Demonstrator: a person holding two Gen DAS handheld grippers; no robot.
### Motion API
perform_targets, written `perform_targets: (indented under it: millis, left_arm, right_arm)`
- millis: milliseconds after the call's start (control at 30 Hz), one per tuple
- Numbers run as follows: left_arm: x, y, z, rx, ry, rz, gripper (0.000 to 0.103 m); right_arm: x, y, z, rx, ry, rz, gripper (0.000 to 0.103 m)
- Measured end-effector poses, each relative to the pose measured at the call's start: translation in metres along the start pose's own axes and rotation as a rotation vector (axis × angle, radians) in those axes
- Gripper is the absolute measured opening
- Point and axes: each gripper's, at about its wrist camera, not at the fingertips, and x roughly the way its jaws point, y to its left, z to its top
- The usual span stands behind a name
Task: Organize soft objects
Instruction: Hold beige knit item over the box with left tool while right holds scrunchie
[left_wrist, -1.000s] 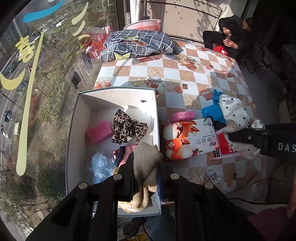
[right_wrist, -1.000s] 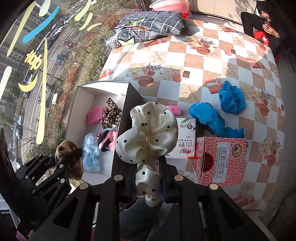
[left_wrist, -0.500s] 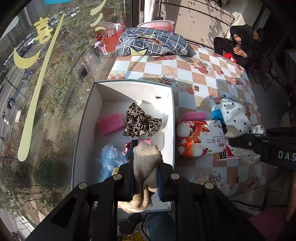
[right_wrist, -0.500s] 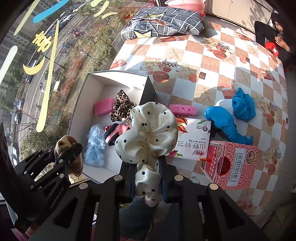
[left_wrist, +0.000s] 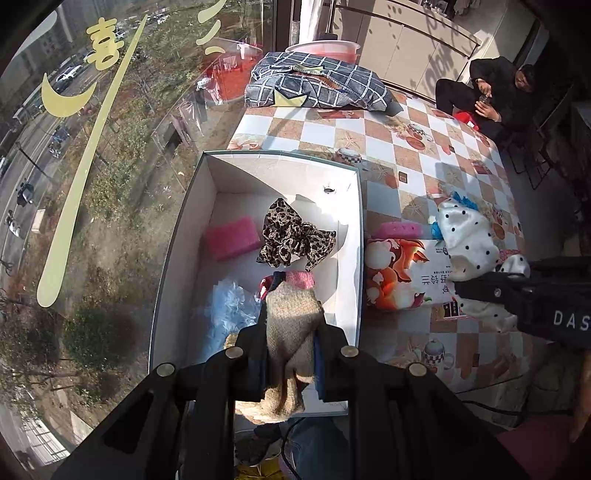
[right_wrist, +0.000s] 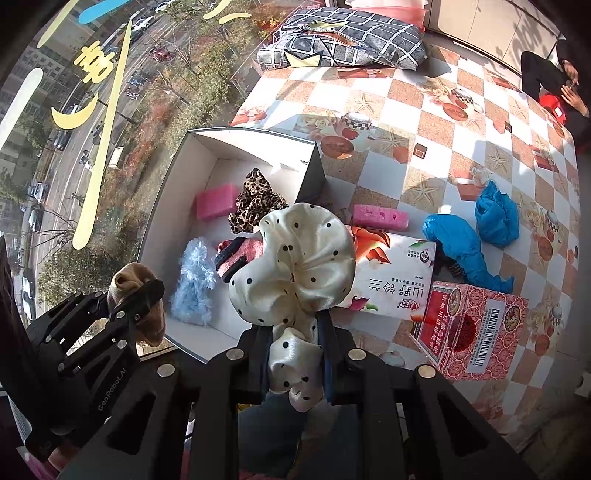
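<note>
My left gripper (left_wrist: 290, 354) is shut on a tan knit sock (left_wrist: 291, 325) above the near end of the open white box (left_wrist: 351, 258). The box holds a leopard scrunchie (left_wrist: 291, 240), a pink sponge (left_wrist: 232, 238), a light blue fluffy piece (left_wrist: 229, 314) and a pink-and-dark knit item (left_wrist: 295, 278). My right gripper (right_wrist: 295, 358) is shut on a cream polka-dot scrunchie (right_wrist: 299, 269), held above the table just right of the box (right_wrist: 314, 166). The left gripper with the sock (right_wrist: 136, 295) also shows in the right wrist view.
On the checkered table (right_wrist: 424, 122) lie a tissue pack (right_wrist: 391, 280), a red carton (right_wrist: 476, 325), a second pink sponge (right_wrist: 380, 218) and two blue cloths (right_wrist: 461, 251). A plaid pillow (left_wrist: 314, 83) lies at the far end. A seated person (left_wrist: 495, 96) is at the far right. A window runs along the left.
Both grippers have moved slightly forward and left toward the box, still holding the sock and the scrunchie. Nothing on the table has moved.
</note>
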Motion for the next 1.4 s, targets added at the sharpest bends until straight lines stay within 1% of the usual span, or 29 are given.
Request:
perform_targets:
  millis: [733, 833, 967, 1167, 1400]
  left_arm:
    - [0.01, 0.024, 0.0, -0.073, 0.01, -0.003, 0.02]
    - [0.013, 0.029, 0.0, -0.083, 0.017, 0.003, 0.02]
    - [0.022, 0.035, 0.001, -0.088, 0.047, 0.008, 0.02]
    - [0.027, 0.04, 0.007, -0.093, 0.055, 0.022, 0.02]
    - [0.034, 0.042, 0.006, -0.096, 0.076, 0.025, 0.021]
  right_arm:
    - [0.01, 0.02, 0.011, -0.057, 0.025, -0.029, 0.021]
    - [0.012, 0.025, 0.015, -0.073, 0.025, -0.028, 0.021]
    - [0.019, 0.032, 0.021, -0.092, 0.038, -0.025, 0.021]
    - [0.025, 0.045, 0.034, -0.12, 0.041, -0.011, 0.021]
    - [0.031, 0.07, 0.043, -0.183, 0.047, 0.005, 0.021]
